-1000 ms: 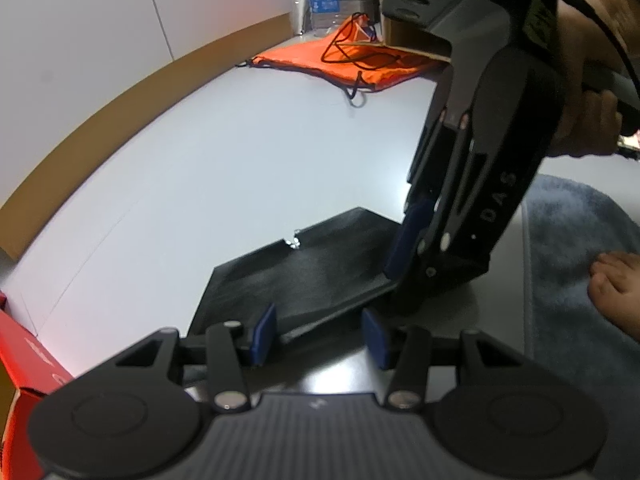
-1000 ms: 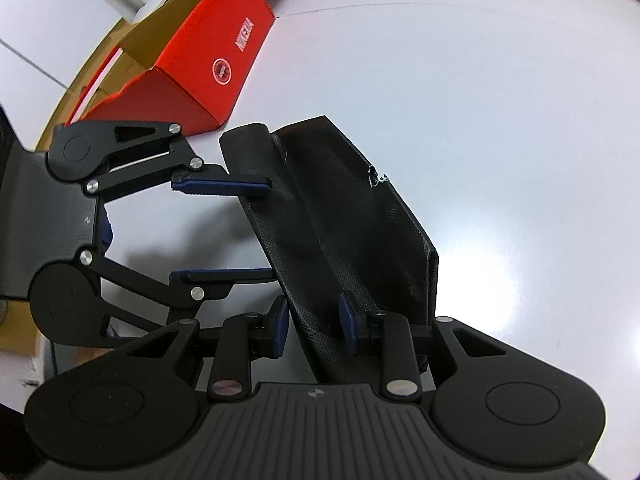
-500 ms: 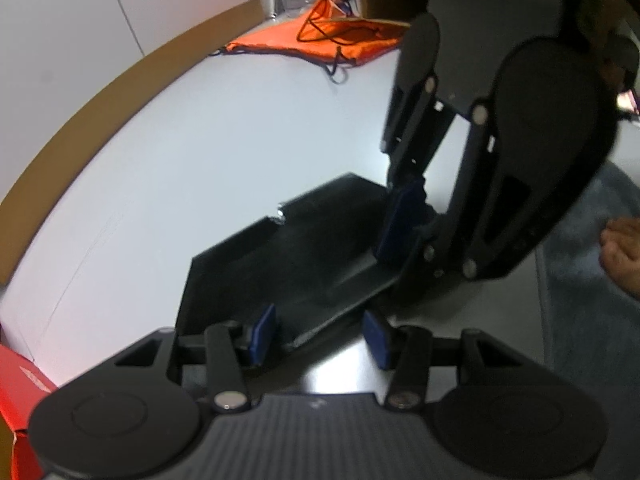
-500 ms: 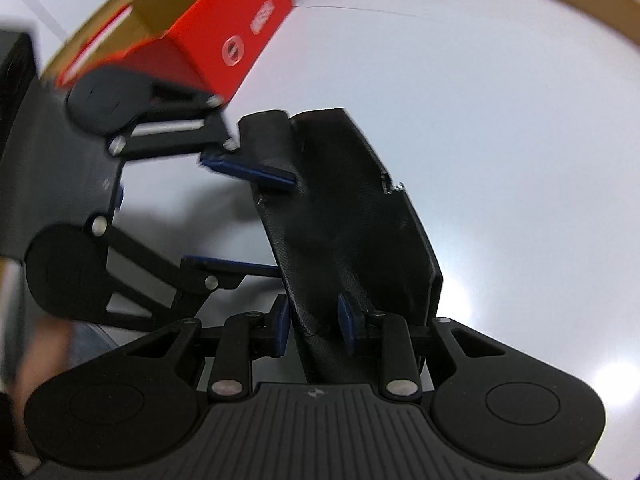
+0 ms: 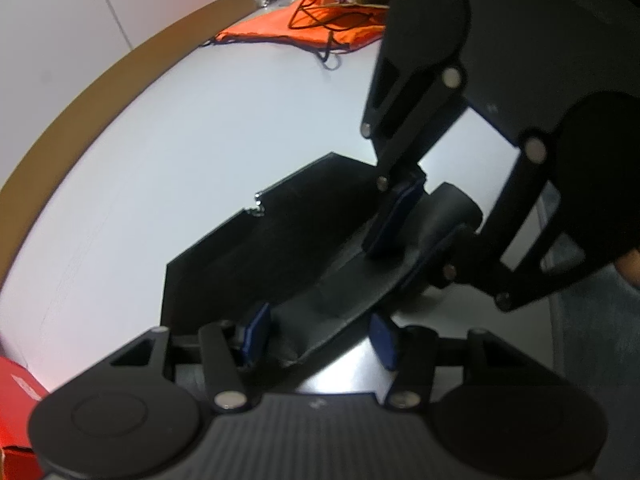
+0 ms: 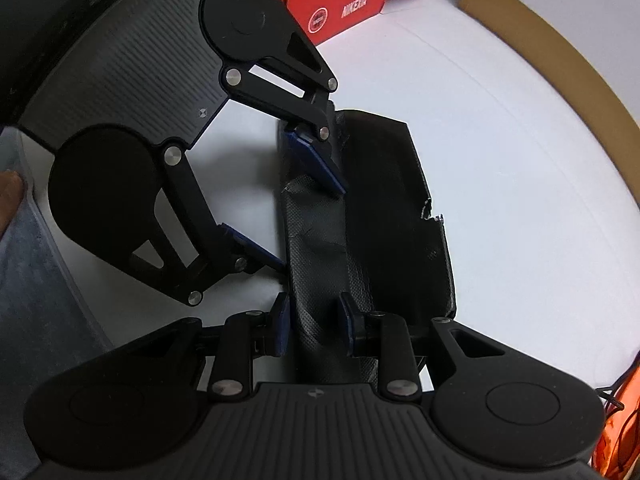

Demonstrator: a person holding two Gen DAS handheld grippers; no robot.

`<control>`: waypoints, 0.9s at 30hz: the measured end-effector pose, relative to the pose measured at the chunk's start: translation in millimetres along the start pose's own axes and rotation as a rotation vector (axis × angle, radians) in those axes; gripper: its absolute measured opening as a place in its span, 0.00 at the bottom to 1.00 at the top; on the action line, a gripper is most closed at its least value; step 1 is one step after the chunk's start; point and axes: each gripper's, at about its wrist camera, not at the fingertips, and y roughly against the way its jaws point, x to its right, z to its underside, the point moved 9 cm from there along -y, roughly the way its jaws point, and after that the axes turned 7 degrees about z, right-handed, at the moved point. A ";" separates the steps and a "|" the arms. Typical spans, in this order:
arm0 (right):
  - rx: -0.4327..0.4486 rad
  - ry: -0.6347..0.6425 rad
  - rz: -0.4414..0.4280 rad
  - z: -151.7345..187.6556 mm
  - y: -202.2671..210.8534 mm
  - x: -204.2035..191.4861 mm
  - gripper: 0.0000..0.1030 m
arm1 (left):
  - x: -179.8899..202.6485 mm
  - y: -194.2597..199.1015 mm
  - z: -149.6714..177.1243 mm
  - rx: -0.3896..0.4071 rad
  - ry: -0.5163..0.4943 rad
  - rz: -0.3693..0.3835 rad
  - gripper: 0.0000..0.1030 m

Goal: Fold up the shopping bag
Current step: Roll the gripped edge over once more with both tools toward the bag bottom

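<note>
Black woven shopping bag (image 6: 384,216) lay on the white tabletop (image 5: 192,168), already folded into a long narrow strip, its near long edge raised and curling over the flat part. Left gripper (image 5: 320,334) stood with its blue pads apart on either side of one end of that raised flap, not clamping it. Right gripper (image 6: 314,326) likewise straddled the other end with daylight between pads and fabric, jaws parted. Judgement: to turn this flap well, both grippers should pinch at the same depth and carry the edge over together, keeping it parallel to the far edge so the strip does not skew; the stiff fabric will likely spring back unless pressed. Surroundings: red cardboard box (image 6: 344,4), orange drawstring bag (image 5: 316,28), grey towel (image 6: 36,280) beside the table.
</note>
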 end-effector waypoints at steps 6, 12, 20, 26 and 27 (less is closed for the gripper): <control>0.011 0.031 0.061 0.0 -4.3 4.1 0.33 | -3.8 15.5 4.6 -0.003 0.021 0.001 0.53; 0.006 0.050 0.043 1.3 -7.8 13.1 0.36 | -7.8 35.0 10.6 0.006 0.036 -0.002 0.50; 0.034 -0.041 -0.017 9.6 -0.1 26.4 0.28 | -5.7 71.5 20.7 0.050 0.040 -0.034 0.43; 0.015 -0.168 -0.140 15.2 6.1 41.4 0.25 | -4.7 102.8 26.3 0.104 0.054 -0.037 0.43; 0.012 -0.185 -0.157 16.6 6.8 43.6 0.25 | -5.6 108.1 27.2 0.113 0.063 -0.041 0.42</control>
